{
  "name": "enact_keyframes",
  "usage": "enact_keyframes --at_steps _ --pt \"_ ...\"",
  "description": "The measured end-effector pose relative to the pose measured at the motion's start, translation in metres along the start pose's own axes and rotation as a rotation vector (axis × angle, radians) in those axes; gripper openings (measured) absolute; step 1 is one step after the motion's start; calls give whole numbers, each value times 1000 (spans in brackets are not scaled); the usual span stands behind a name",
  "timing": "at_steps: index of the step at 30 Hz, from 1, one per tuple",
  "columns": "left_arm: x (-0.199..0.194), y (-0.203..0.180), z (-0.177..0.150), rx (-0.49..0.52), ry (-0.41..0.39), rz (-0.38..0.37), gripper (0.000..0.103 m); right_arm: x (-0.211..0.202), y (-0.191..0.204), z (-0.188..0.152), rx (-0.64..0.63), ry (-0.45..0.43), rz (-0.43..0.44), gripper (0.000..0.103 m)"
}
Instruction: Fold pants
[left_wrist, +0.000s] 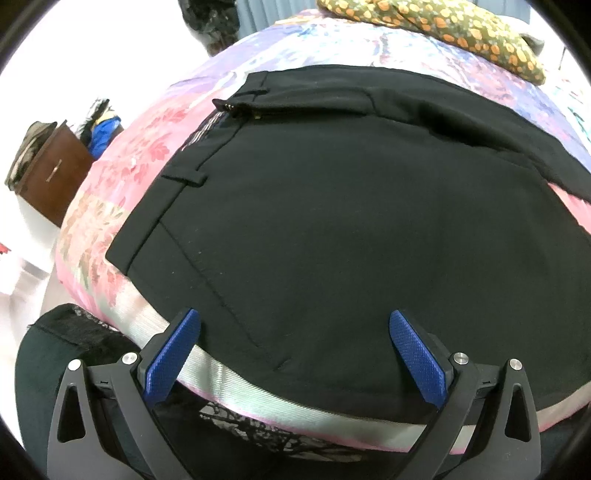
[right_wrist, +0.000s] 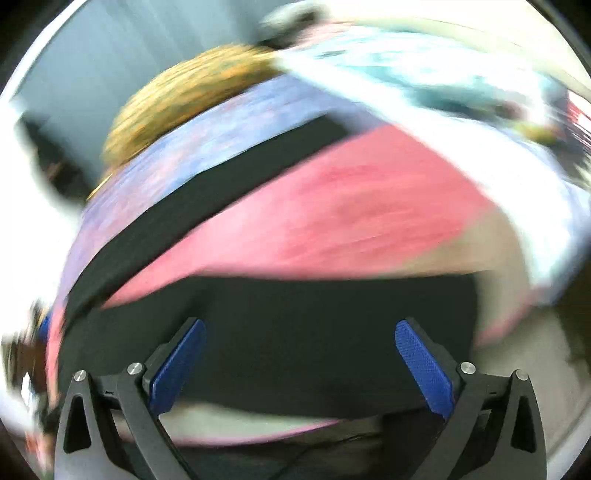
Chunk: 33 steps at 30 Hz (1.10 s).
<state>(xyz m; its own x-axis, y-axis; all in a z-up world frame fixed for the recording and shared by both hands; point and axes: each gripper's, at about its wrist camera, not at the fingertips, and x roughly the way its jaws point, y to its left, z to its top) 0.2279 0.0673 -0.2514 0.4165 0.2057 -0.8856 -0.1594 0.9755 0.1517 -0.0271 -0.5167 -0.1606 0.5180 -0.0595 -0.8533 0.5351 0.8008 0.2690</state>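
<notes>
Just ahead of the left tongs (left_wrist: 294, 345), which stand spread and pinch nothing, the black pants (left_wrist: 332, 229) lie flat on a bed with a flowered bedspread (left_wrist: 122, 173), waistband to the tongs' left and the near edge between the fingers. The right tongs (right_wrist: 300, 349) are also spread wide over a trouser leg, though that view is badly blurred. A patterned cushion (left_wrist: 436, 26) lies far beyond. The risk, as I judge it: closing on cloth and bedspread together would drag the cover up, and grabbing only one layer would make a crooked fold.
</notes>
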Motion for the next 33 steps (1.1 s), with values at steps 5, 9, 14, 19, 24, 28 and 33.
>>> enact_keyframes --at_steps 5,9,14,19,24,28,33 --pt "-1 -7 1 1 2 29 103 54 -109 23 96 206 -28 99" --pt "-2 -12 0 15 -10 59 103 78 -105 19 31 274 -8 37" --pt "-12 -21 4 41 -38 44 102 51 -57 56 -271 108 -176 16" --pt "-15 -45 2 105 -56 25 102 65 -51 105 -307 8 -261 18" --pt "-27 -49 1 135 -93 24 102 94 -59 107 -246 83 -391 27" --pt "-29 -53 10 111 -117 -18 102 44 5 75 -295 -62 -212 88" --pt "-3 -82 9 186 -80 7 103 59 75 -2 -310 47 174 91"
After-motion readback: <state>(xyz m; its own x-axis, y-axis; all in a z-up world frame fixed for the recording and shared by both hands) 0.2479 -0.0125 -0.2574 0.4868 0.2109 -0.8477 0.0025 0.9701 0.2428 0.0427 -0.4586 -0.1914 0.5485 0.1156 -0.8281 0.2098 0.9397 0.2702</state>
